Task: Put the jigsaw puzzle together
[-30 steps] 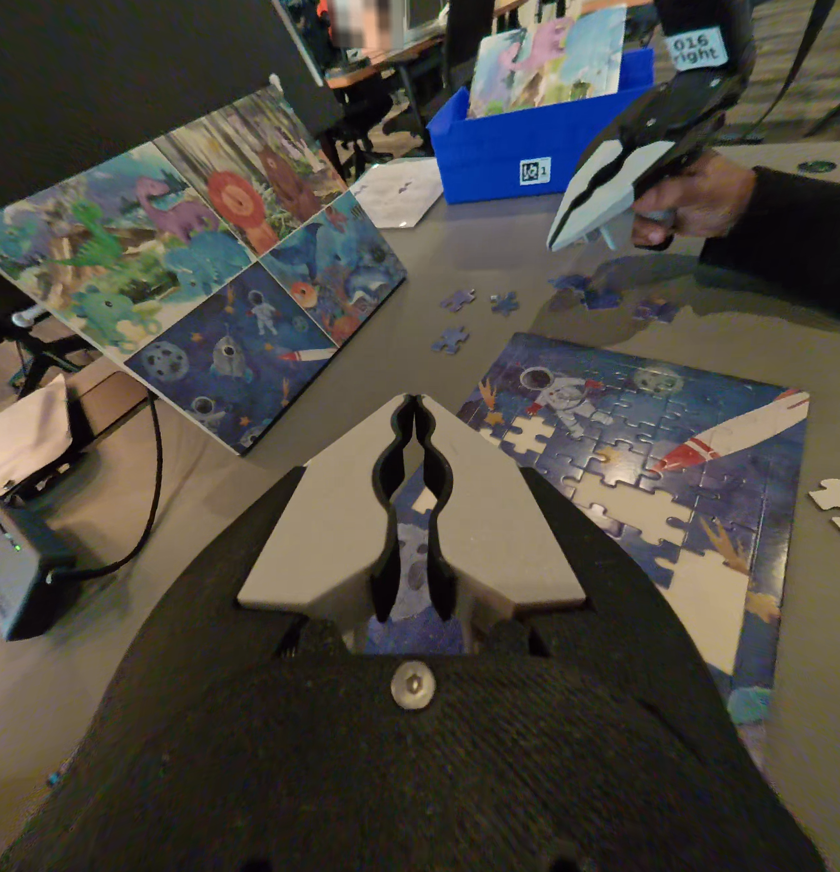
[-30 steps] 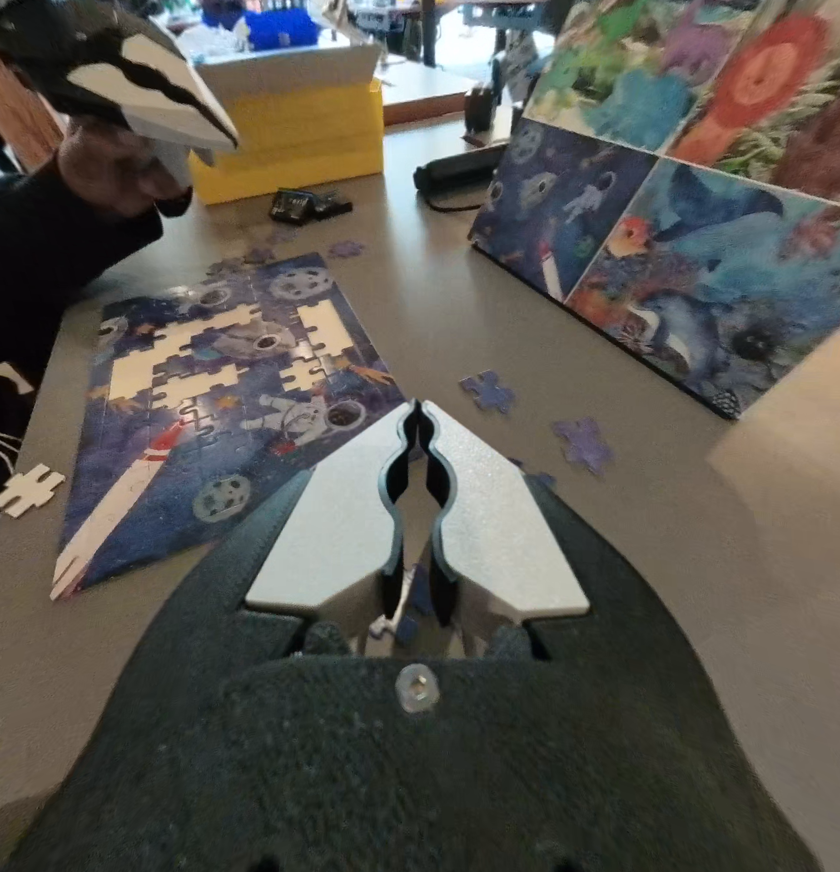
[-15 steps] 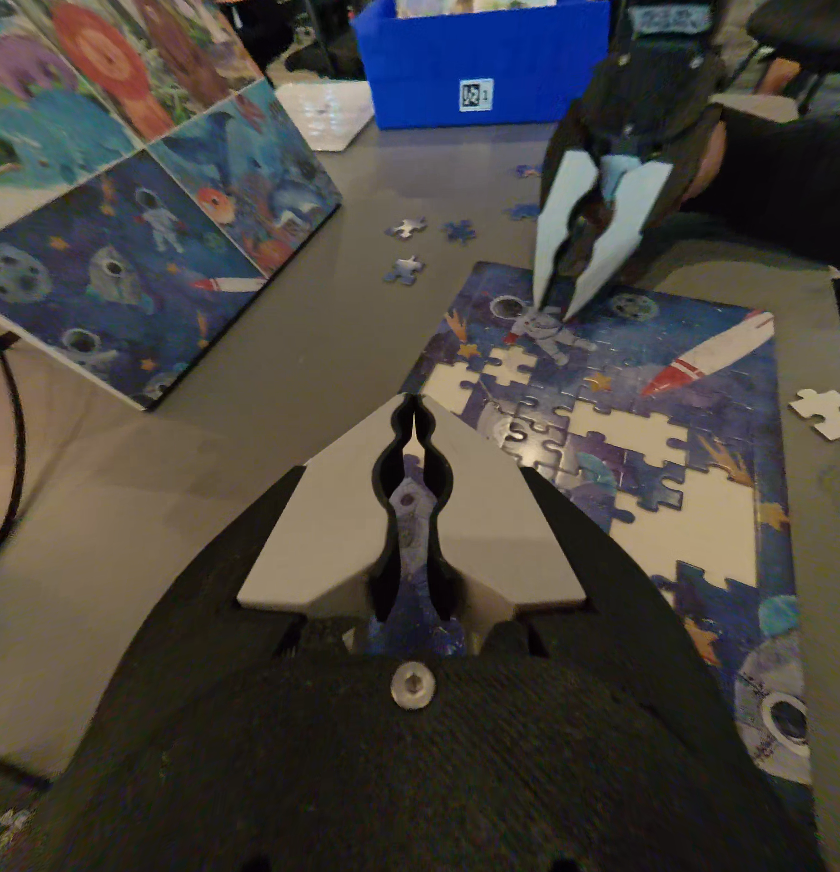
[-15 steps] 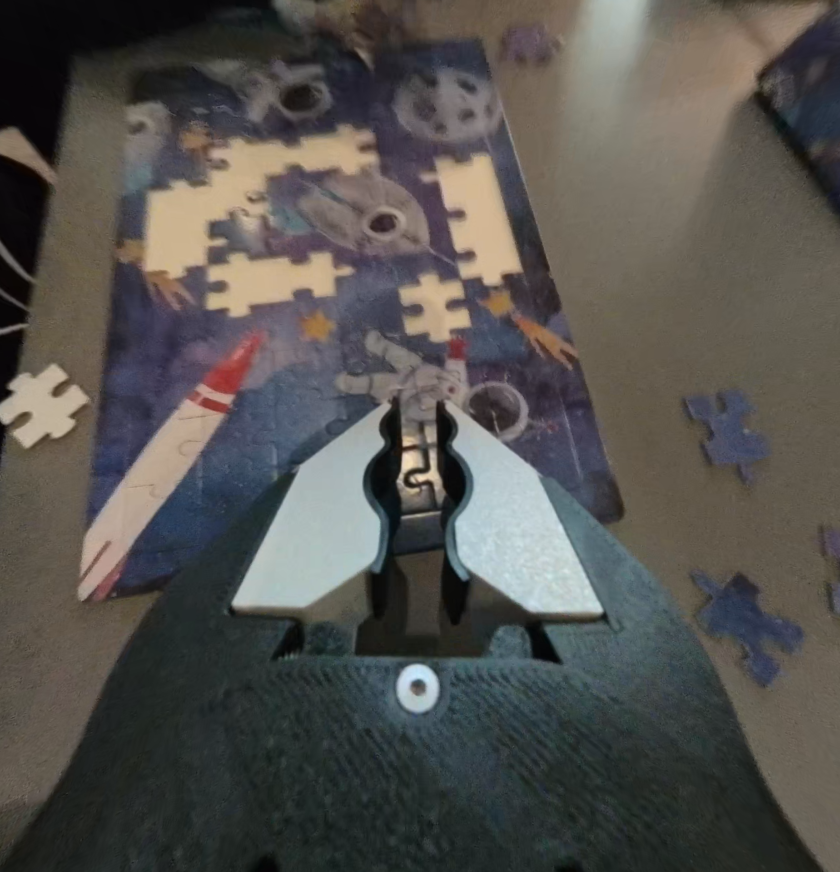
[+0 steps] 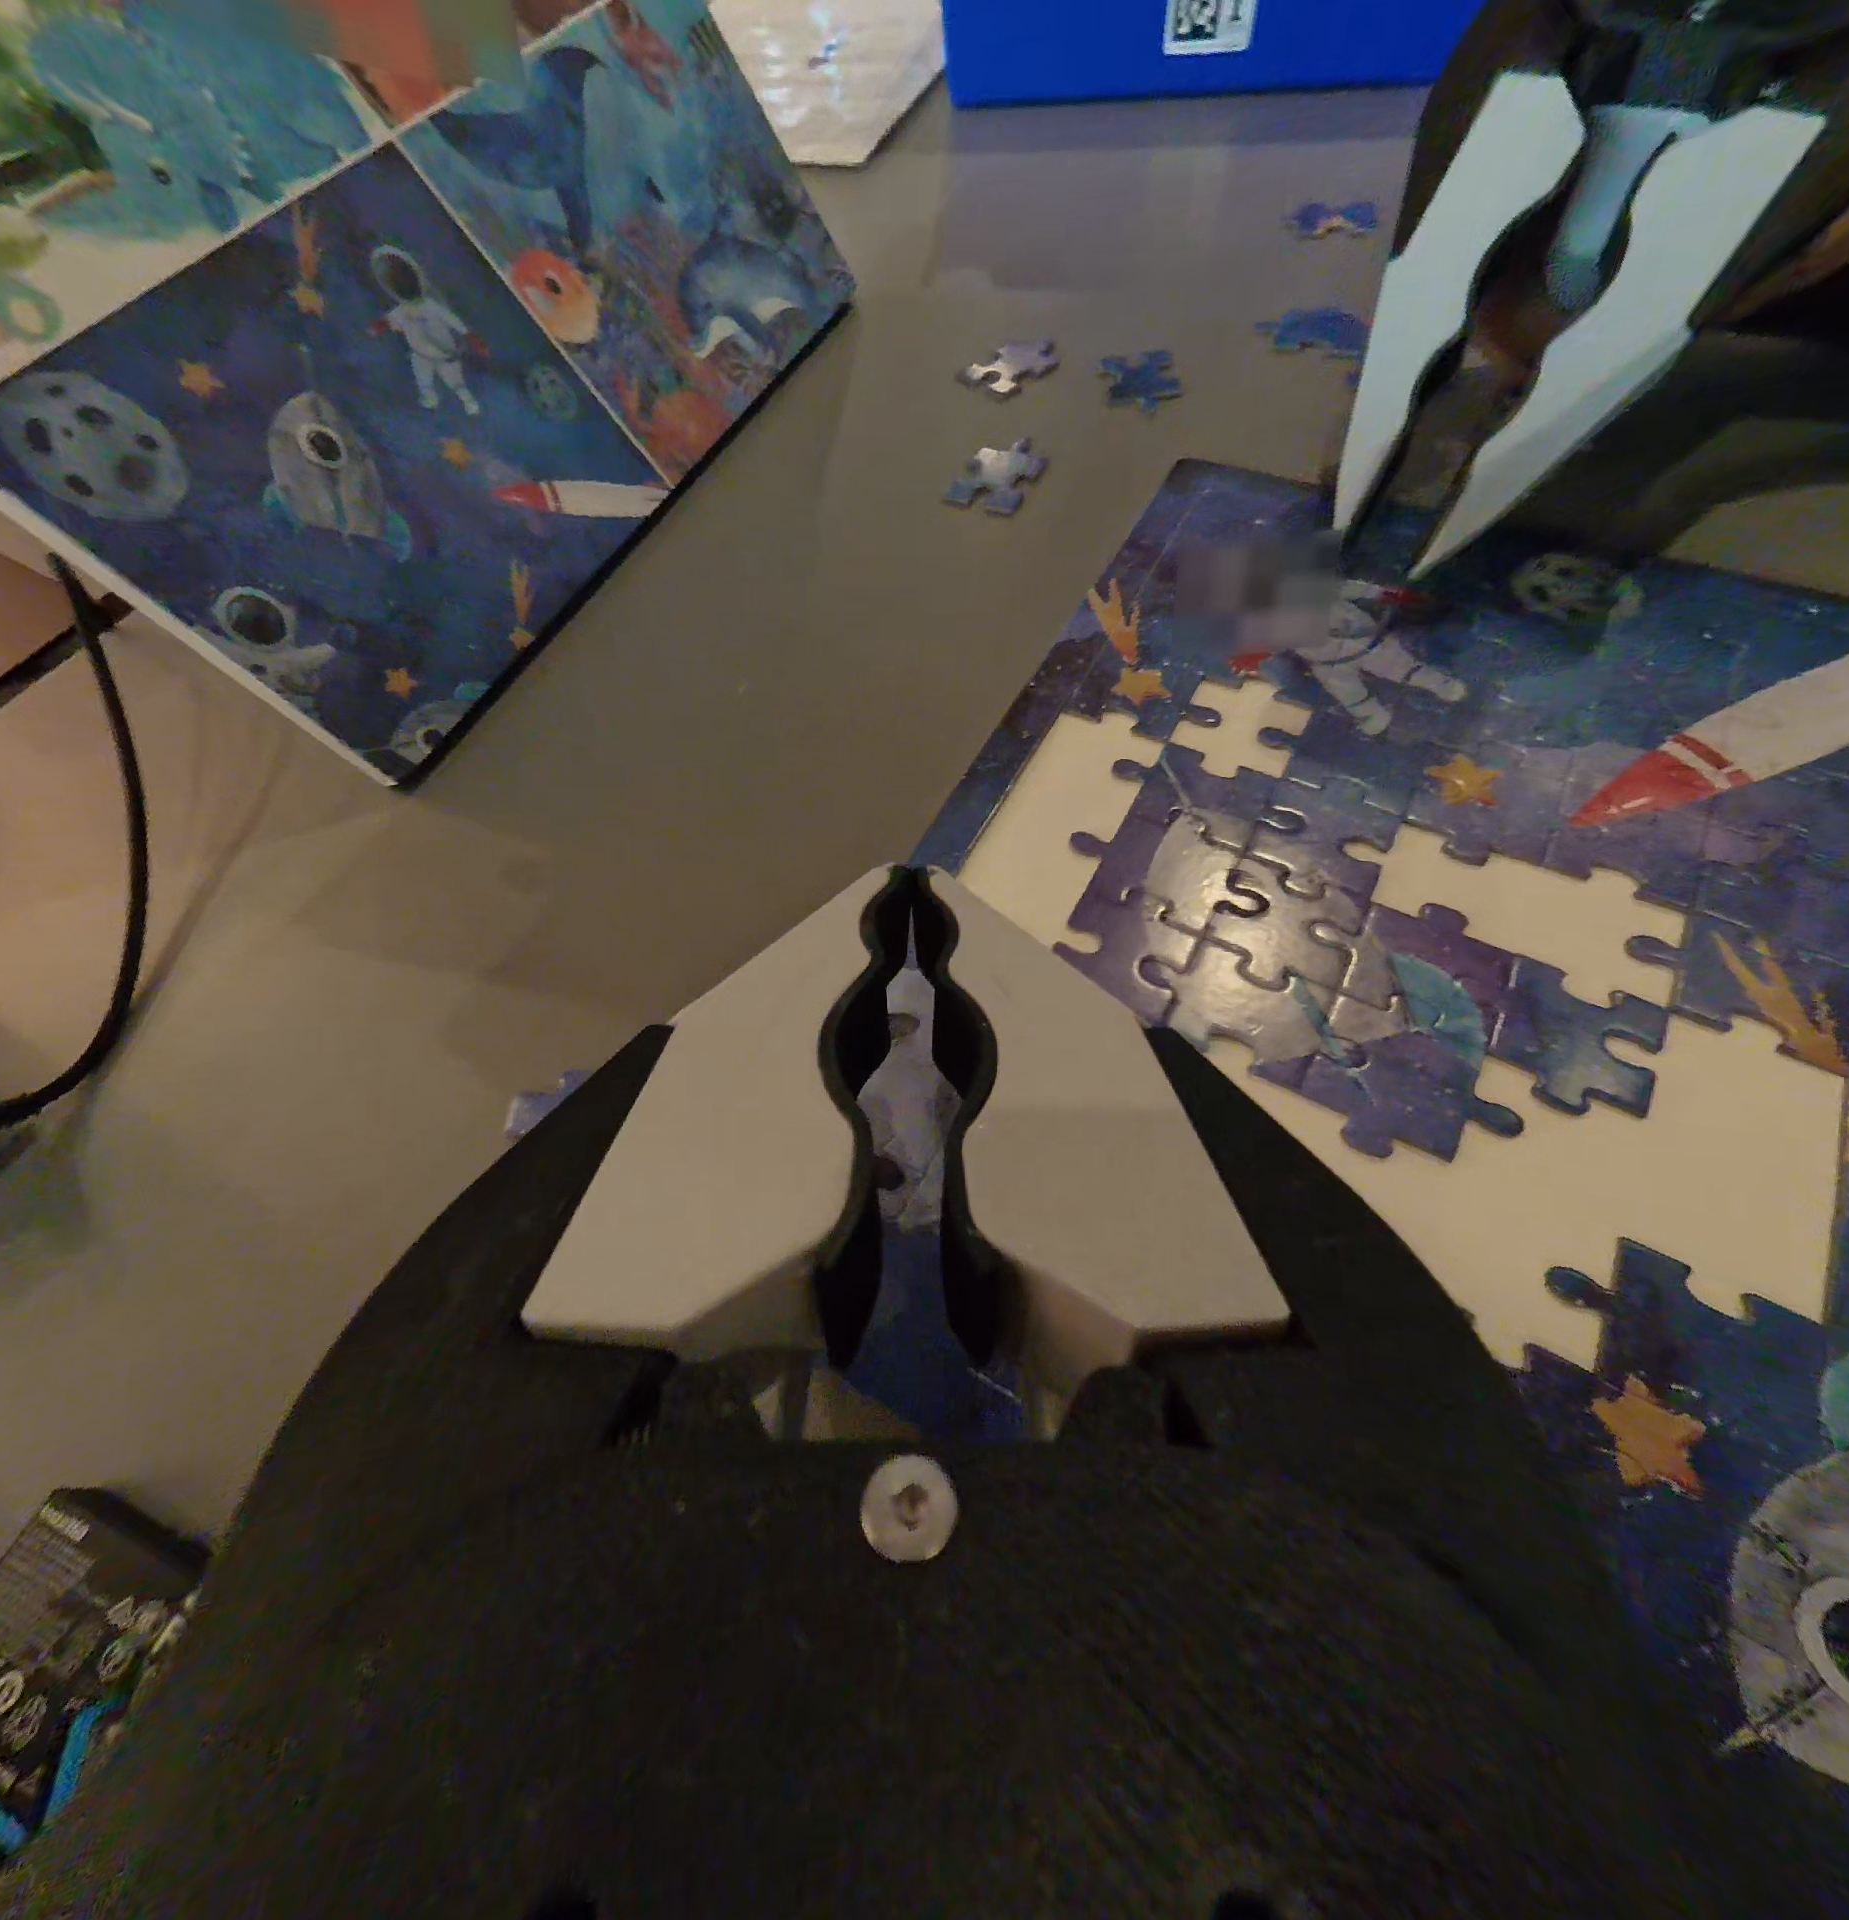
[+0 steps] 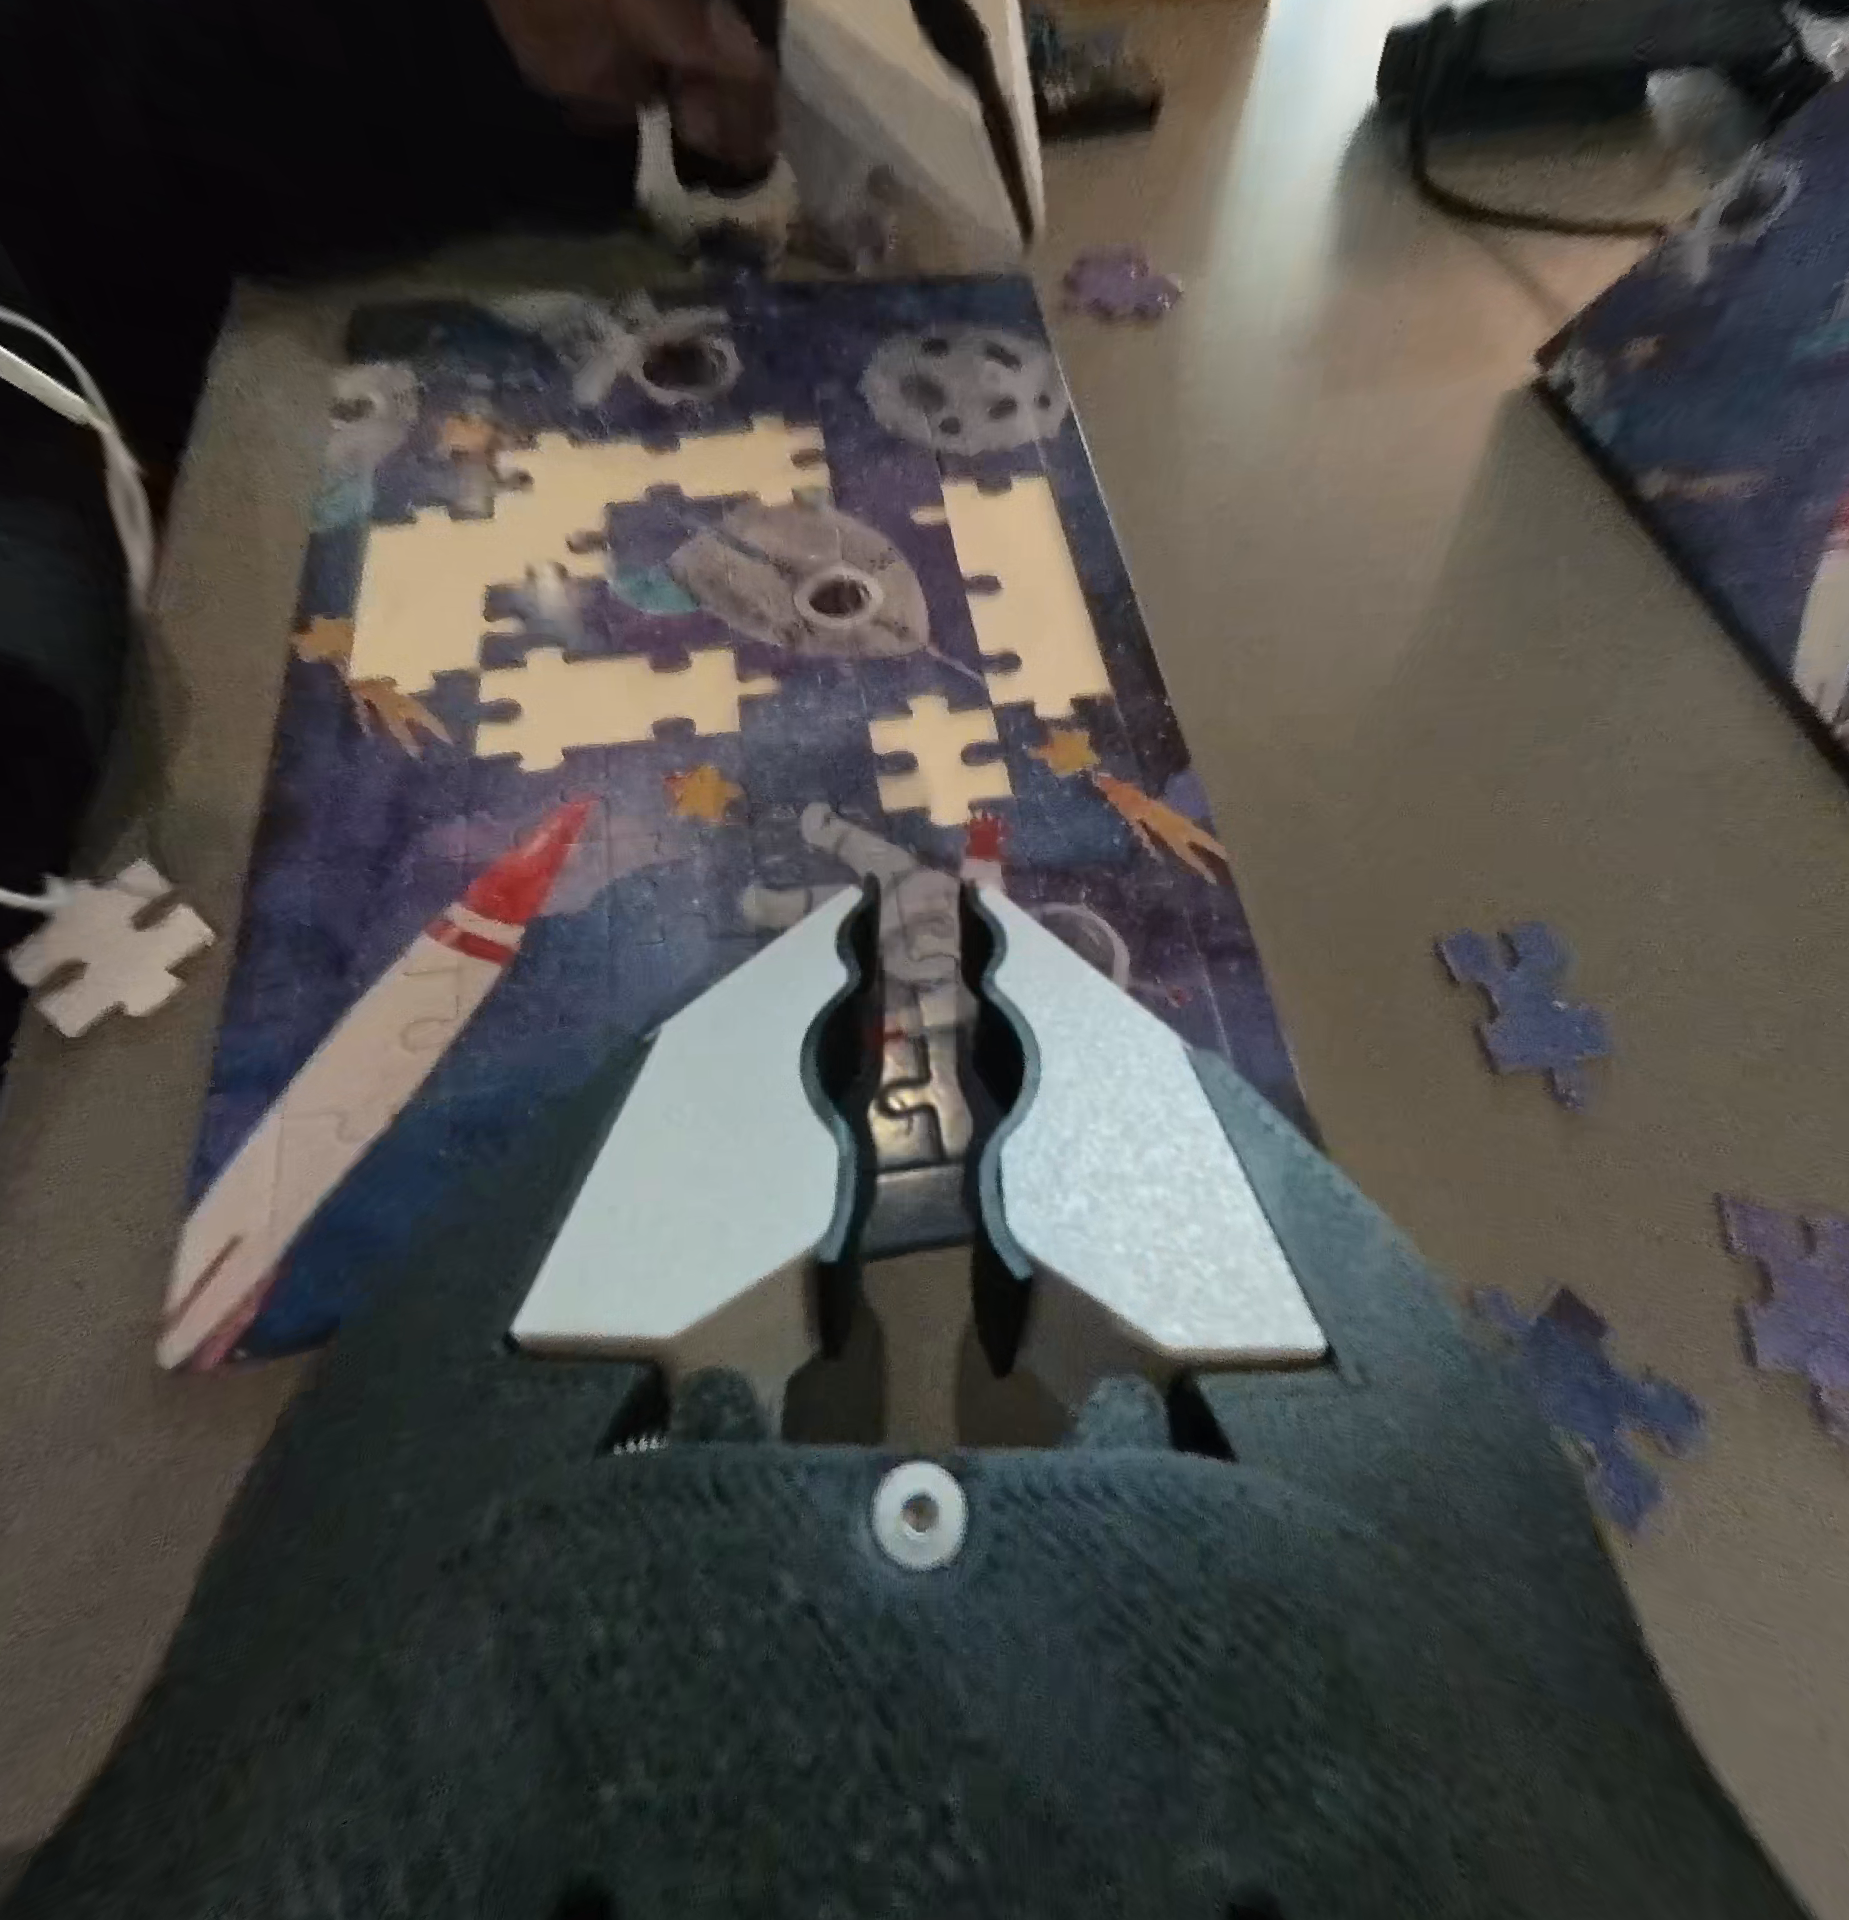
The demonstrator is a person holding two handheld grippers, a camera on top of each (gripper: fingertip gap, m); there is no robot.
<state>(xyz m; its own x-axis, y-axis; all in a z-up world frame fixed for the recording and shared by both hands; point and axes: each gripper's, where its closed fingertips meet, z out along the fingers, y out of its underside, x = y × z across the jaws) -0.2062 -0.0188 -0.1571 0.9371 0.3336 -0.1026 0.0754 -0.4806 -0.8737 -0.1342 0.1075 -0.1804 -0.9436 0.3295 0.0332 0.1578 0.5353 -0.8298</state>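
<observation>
The space jigsaw puzzle (image 5: 1315,935) lies flat on the grey table, with several white empty slots; it also shows in the right wrist view (image 6: 691,831). My left gripper (image 5: 912,878) is shut on a blue-grey puzzle piece (image 5: 899,1101) and hovers at the puzzle's near-left corner. My right gripper (image 6: 920,894) is open a little and empty, with its tips down on the astronaut part of the puzzle. It also shows in the left wrist view (image 5: 1387,545). Loose blue pieces (image 5: 1008,366) lie beyond the puzzle, and more pieces (image 6: 1528,1008) lie on its right.
A picture board (image 5: 328,416) leans at the left. A blue bin (image 5: 1107,52) stands at the back. A white face-down piece (image 6: 109,945) lies beside the puzzle. A black box (image 5: 47,1621) and a cable (image 5: 120,831) are at the near left. There is about 15 cm between the tips of the two grippers.
My right gripper has swung from above the loose pieces down onto the puzzle's astronaut, and its jaws have opened. My left gripper has moved closer to the puzzle, still shut on its piece.
</observation>
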